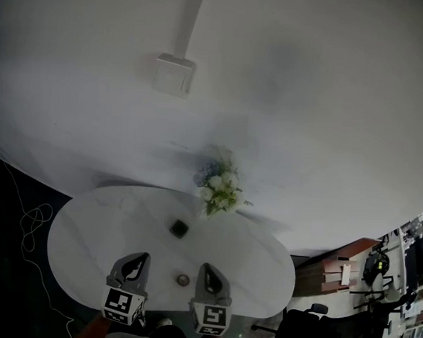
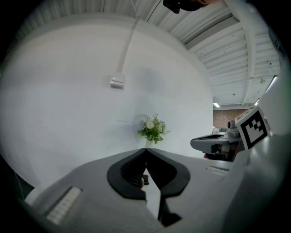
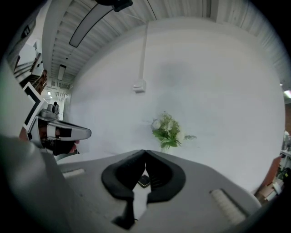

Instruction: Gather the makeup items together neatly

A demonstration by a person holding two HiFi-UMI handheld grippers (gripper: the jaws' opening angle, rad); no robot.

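On the white oval table [image 1: 106, 222] lie a dark square compact [image 1: 179, 228] near the middle and a small round item [image 1: 183, 279] close to the front edge. My left gripper [image 1: 140, 257] hovers left of the round item and my right gripper [image 1: 207, 268] just right of it. Both are shut and hold nothing. In the left gripper view the jaws [image 2: 145, 150] meet at their tips, with a dark item [image 2: 143, 180] showing through the gap below. The right gripper view shows shut jaws [image 3: 145, 152] and the compact [image 3: 144, 181] beyond them.
A vase of white flowers [image 1: 221, 189] stands at the table's far edge against the white wall. A white wall box [image 1: 173, 74] with a conduit hangs above. A black office chair [image 1: 309, 327] and shelving stand to the right, and a cable [image 1: 34, 224] lies on the dark floor at left.
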